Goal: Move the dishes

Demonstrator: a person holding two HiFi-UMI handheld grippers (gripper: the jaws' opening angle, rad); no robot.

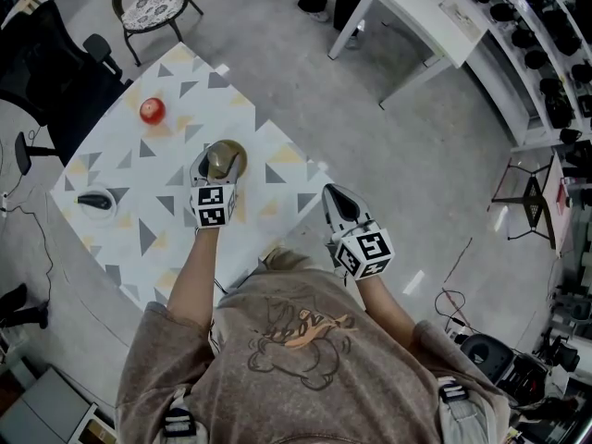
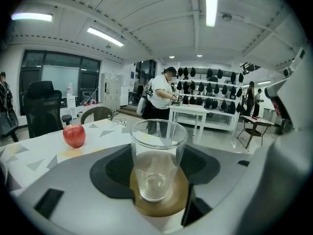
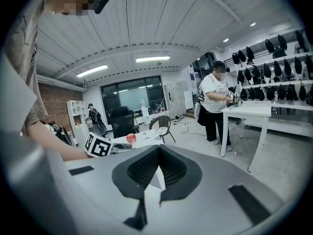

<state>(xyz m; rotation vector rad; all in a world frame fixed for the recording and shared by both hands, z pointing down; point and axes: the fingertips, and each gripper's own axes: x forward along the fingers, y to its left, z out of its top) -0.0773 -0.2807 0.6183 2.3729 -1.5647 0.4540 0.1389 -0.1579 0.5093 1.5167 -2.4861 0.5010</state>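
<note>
Two grippers in the head view, both at the near edge of a table [image 1: 111, 169] with a triangle-print cloth. Left gripper [image 1: 221, 165] reaches onto the cloth at centre frame, its jaws spread to either side of a clear glass [image 1: 225, 158] that stands upright on a round brown coaster [image 1: 231, 146]. Right gripper [image 1: 334, 196] is right of centre, off the table's corner and over bare floor, well apart from the glass. Red apple [image 1: 152, 110] sits toward the upper left of the cloth. Small white dish [image 1: 96, 202] with a dark object on it lies at the left edge. Metal chair [image 1: 155, 3] is at the top left and a white bench [image 1: 421, 17] at the top right. Left gripper view: the glass fills mid-frame, empty and upright, centred on the coaster, with a dark pad flanking it on each side. The pads stand wide and close to the wall of the glass; I cannot tell whether they touch it. The apple is at mid-left on the cloth, well apart from the glass. A person [image 2: 160, 94] stands at the bench beyond, and shelves [image 2: 205, 75] of dark items line the back wall. Right gripper view: jaws pressed together, nothing between the pads. The left gripper's marker cube [image 3: 99, 145] shows at the left, with the apple small behind it.
</note>
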